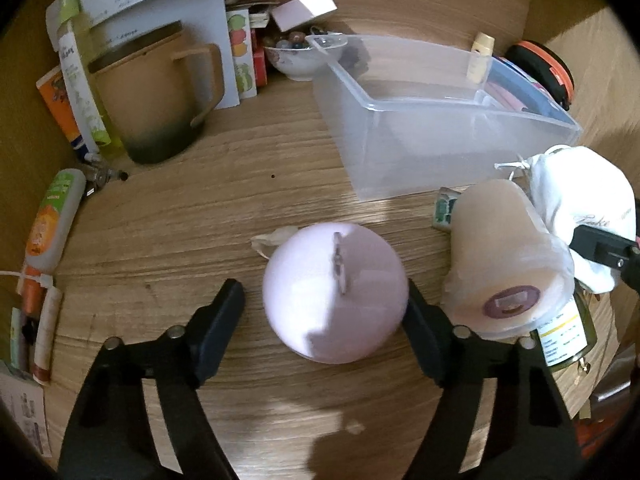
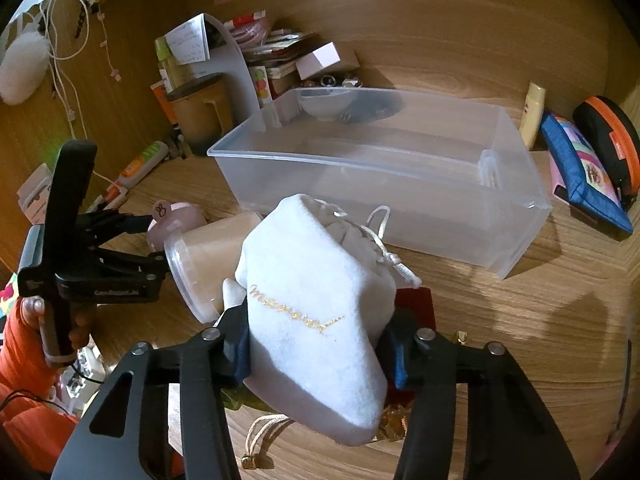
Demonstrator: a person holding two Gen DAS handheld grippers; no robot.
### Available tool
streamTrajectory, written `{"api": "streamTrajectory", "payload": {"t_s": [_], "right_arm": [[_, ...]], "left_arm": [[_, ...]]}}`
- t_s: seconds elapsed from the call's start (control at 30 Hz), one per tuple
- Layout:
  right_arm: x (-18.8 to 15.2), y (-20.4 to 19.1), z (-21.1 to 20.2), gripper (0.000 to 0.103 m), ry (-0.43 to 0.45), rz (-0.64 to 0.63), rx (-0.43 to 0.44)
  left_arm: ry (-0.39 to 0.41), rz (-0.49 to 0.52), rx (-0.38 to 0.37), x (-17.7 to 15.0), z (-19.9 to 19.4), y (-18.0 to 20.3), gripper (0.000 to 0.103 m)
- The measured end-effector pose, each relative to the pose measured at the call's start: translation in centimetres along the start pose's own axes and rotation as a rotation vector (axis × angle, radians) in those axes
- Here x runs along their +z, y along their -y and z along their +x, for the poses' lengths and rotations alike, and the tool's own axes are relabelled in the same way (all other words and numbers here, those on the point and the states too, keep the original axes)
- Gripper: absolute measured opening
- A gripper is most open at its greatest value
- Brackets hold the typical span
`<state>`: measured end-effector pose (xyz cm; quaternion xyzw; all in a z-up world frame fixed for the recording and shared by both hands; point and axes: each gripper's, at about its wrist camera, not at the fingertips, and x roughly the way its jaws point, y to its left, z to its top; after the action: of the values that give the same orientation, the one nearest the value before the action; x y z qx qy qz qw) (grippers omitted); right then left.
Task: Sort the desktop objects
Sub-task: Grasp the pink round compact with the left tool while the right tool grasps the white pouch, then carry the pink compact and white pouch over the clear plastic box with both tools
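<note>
The left tool (image 1: 326, 304) is straddling the pink round case (image 1: 335, 292) on the bench (image 1: 200, 220), spread wide, likely readying a grasp. The right tool (image 2: 316, 344) is pinching the white pouch (image 2: 312, 320) near the empty clear bin (image 2: 400, 168), presumably its destination.

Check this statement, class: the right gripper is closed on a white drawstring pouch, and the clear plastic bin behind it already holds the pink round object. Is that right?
Not quite. The right gripper does grip the white drawstring pouch, but the clear plastic bin looks empty. The left wrist view shows the pink round object on the desk between the left gripper's fingers.
</note>
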<state>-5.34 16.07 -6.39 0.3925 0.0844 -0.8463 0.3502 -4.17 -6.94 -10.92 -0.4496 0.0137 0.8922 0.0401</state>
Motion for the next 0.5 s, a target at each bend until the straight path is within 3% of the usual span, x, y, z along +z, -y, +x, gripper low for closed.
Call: {"api": "streamTrajectory", "payload": {"t_s": [0.1, 0.5], "right_arm": [[-0.1, 0.0, -0.2, 0.043, 0.008, -0.001, 0.0], [0.0, 0.6, -1.7, 0.038, 0.049, 0.032, -0.001]], "left_arm": [[0.009, 0.012, -0.003, 0.1, -0.1, 0.3, 0.063], [0.022, -0.05, -0.03, 0.2, -0.1, -0.6, 0.062]]}}
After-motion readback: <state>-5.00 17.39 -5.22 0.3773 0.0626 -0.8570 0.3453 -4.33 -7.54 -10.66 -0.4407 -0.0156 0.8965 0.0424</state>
